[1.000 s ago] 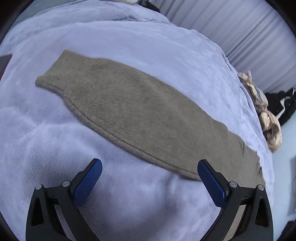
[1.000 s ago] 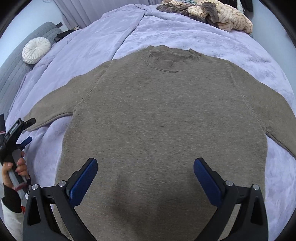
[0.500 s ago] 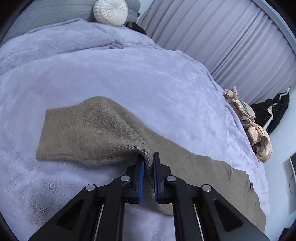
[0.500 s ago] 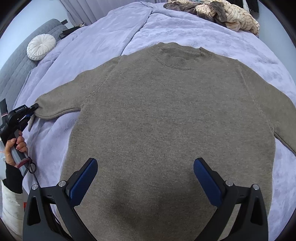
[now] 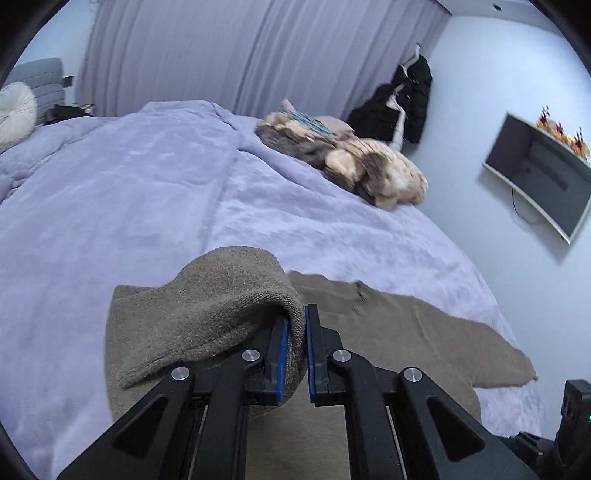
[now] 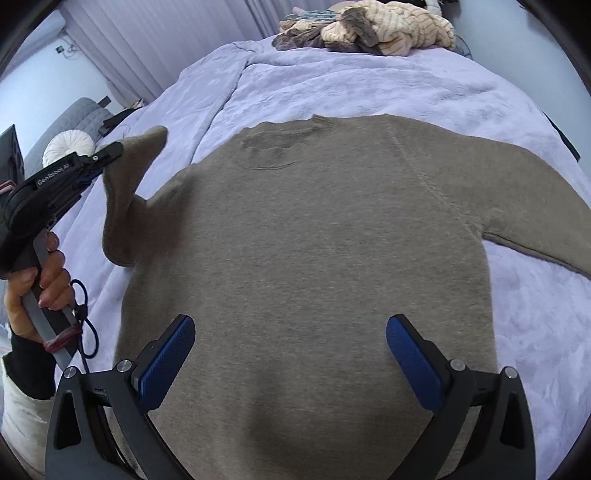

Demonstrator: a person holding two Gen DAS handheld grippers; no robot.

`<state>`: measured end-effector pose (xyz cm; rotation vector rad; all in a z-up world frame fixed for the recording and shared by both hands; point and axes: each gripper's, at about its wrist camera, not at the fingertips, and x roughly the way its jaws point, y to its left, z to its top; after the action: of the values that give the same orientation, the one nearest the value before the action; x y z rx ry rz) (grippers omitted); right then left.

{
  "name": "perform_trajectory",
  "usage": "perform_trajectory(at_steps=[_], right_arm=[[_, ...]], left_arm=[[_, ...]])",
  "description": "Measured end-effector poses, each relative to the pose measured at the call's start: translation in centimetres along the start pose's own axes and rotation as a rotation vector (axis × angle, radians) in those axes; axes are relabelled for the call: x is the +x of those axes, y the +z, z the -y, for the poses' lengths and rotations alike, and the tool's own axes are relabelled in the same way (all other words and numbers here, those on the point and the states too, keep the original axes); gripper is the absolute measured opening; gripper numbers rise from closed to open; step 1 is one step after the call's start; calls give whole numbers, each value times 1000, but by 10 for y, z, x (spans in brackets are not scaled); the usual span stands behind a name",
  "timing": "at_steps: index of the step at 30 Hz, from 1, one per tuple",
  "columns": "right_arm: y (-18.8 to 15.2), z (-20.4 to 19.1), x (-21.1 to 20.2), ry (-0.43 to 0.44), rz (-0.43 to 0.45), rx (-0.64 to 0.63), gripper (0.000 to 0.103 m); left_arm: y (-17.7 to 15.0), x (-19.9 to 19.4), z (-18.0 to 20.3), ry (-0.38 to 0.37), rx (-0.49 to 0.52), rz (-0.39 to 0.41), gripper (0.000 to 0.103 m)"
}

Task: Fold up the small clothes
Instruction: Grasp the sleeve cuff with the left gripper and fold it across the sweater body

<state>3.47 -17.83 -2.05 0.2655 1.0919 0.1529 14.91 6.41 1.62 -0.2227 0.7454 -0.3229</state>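
sweater (image 6: 314, 240): was plain taupe-brown knit
blanket (image 6: 369, 85): was pale lavender, plush
gripper pads (image 6: 413, 365): were blue on black arms
clothes pile (image 6: 369, 29): was cream with dark stripes, plus grey-brown
round cushion (image 6: 68, 146): was white
curtain (image 5: 240, 51): was grey-lilac

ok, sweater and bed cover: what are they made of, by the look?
Sweater: taupe fine knit, likely wool or a blend; visible ribbing at the neck, matte, drapes limply from the left gripper. Bed cover: lilac plush, probably fleece; soft sheen, brushed nap marks.
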Motion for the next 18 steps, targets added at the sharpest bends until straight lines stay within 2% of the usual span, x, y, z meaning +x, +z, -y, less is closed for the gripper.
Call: perform_trajectory(at_steps=[2, 4, 7, 8, 9, 10, 11, 12, 13, 15, 16, 18], right_arm=[[-1, 18, -2, -11, 8, 43, 103], [-3, 34, -1, -18, 6, 85, 103], [-7, 56, 1, -5, 4, 147, 103], [-7, 61, 3, 5, 1, 165, 103], [-7, 66, 4, 17, 2, 182, 103], [-6, 68, 6, 20, 4, 187, 103], [-4, 68, 7, 19, 8, 186, 103], [-1, 65, 8, 12, 24, 173, 103], [3, 59, 8, 10, 43, 155, 103], [15, 36, 13, 3, 40, 62, 103], [21, 21, 18, -21, 26, -6, 103], [34, -22, 30, -126, 41, -181, 103]], left_arm=[[-13, 29, 27, -27, 40, -78, 10], [-30, 54, 45, -8, 80, -153, 10], [-58, 69, 52, 40, 122, -212, 10], [-64, 71, 49, 47, 125, -233, 13], [-70, 69, 46, 42, 119, -243, 26], [-72, 65, 43, 37, 110, -242, 48], [-73, 56, 41, 43, 105, -216, 61], [-73, 40, 35, 66, 107, -161, 84], [-71, 26, 31, 90, 118, -103, 90], [-64, 6, 15, 123, 141, -52, 90], [-63, -6, 3, 157, 145, -36, 90], [-61, -23, -25, 247, 134, -11, 90]])
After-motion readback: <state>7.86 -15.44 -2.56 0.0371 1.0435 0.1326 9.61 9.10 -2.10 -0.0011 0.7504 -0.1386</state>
